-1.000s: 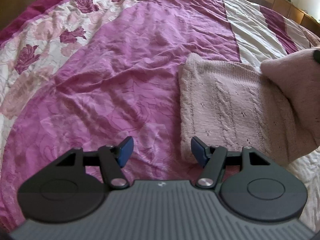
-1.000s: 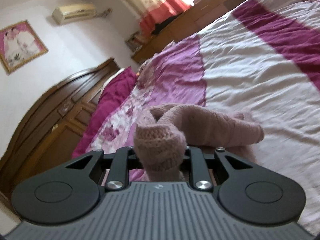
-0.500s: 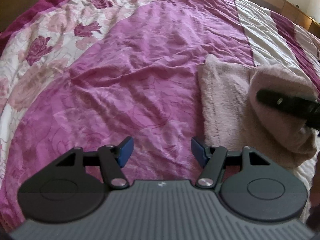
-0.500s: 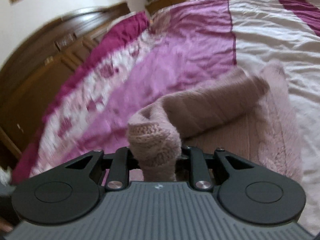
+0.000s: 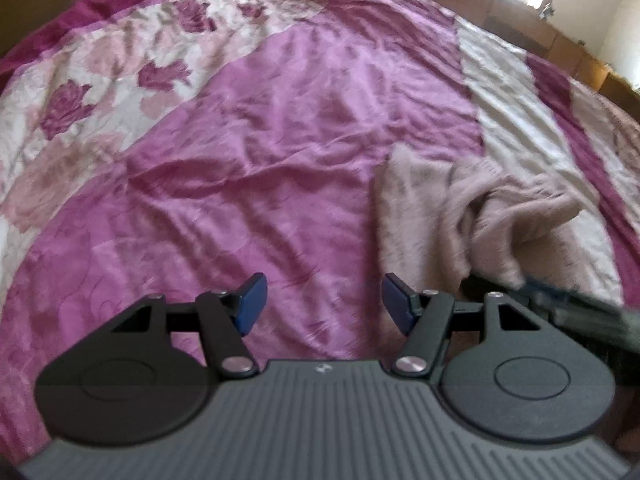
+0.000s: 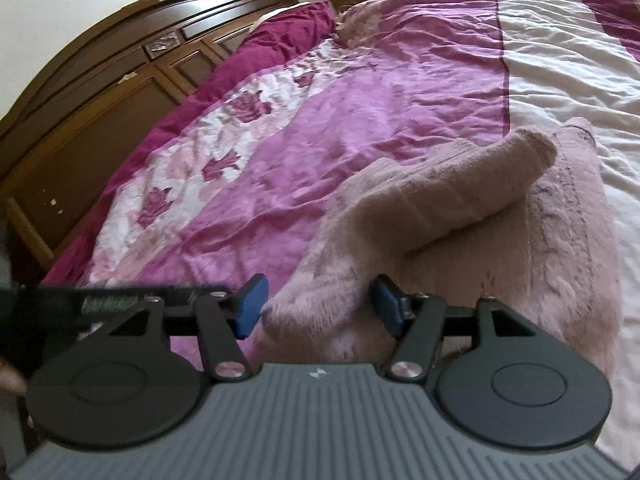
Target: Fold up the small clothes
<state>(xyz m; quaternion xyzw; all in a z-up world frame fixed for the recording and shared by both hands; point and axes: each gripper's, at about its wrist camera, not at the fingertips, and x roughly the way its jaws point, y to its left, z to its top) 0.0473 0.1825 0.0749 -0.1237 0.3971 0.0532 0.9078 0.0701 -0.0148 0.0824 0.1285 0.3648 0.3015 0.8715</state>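
Note:
A pale pink knitted sweater (image 6: pixel 552 248) lies folded on the bed, with one sleeve (image 6: pixel 472 192) laid across its body. In the left wrist view the sweater (image 5: pixel 448 216) is to the right of my gripper. My right gripper (image 6: pixel 316 306) is open just above the sweater's near edge, with the knit between its blue pads but not pinched. My left gripper (image 5: pixel 322 306) is open and empty over the bare purple bedspread, left of the sweater. Part of the right gripper (image 5: pixel 580 312) shows at the right edge of the left wrist view.
The bedspread (image 5: pixel 248 152) has purple, white and rose-patterned bands and is wrinkled. A dark wooden headboard (image 6: pixel 120 76) stands at the left in the right wrist view. Wooden furniture (image 5: pixel 560 40) runs along the far side under a bright window.
My right gripper has lowered the sleeve onto the sweater's body and opened, letting it go. My left gripper stayed open, its view shifting slightly left.

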